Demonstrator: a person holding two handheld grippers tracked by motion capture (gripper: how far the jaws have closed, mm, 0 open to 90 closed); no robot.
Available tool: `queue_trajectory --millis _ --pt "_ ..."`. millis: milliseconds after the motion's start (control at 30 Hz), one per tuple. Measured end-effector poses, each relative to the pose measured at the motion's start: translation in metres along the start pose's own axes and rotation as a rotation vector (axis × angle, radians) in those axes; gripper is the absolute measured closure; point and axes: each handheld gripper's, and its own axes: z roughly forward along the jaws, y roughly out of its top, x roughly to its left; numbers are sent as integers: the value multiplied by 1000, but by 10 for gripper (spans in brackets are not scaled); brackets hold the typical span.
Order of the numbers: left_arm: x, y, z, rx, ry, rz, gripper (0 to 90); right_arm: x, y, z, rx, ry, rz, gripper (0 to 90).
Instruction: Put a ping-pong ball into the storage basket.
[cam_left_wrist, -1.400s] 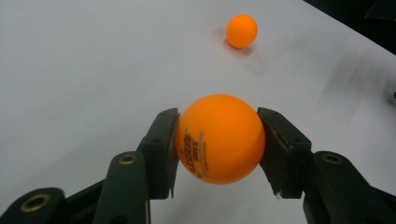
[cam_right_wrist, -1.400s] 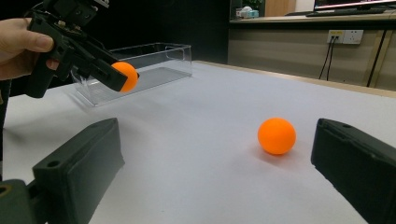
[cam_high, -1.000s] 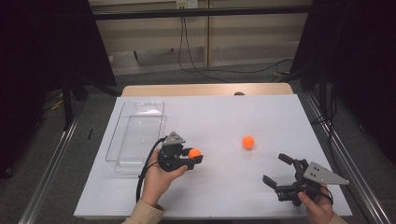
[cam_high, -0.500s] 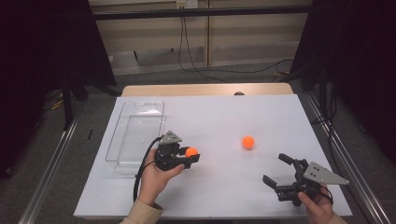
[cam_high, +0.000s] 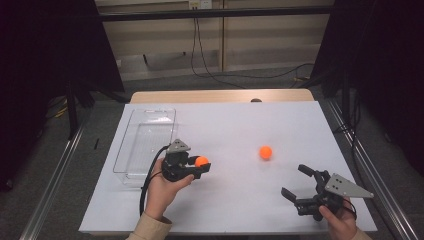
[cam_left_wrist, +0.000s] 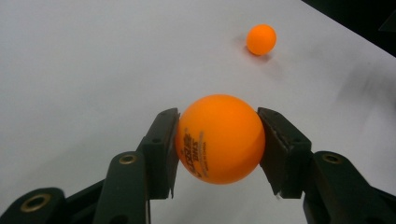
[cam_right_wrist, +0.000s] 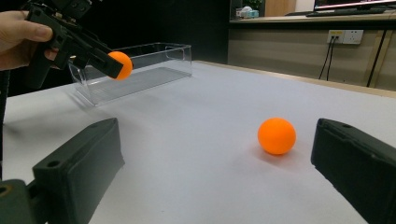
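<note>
Orange and printed with dark lettering, the held ball (cam_left_wrist: 219, 139) sits pinched between the two jaws of your left gripper (cam_high: 200, 163), raised off the white table (cam_high: 240, 130) just beside the clear plastic tray (cam_high: 145, 145). Your right gripper (cam_high: 296, 182) rests low near the front right corner of the table with its jaws spread wide and nothing between them. The second orange ball (cam_high: 265, 152) lies on the table surface between your two grippers, apart from both and well clear of the tray.
</note>
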Motion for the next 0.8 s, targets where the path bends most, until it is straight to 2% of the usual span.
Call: queue_trajectory --millis 800 --pt "10 1 -13 -15 24 -11 509 0 0 0 1 0 0 17"
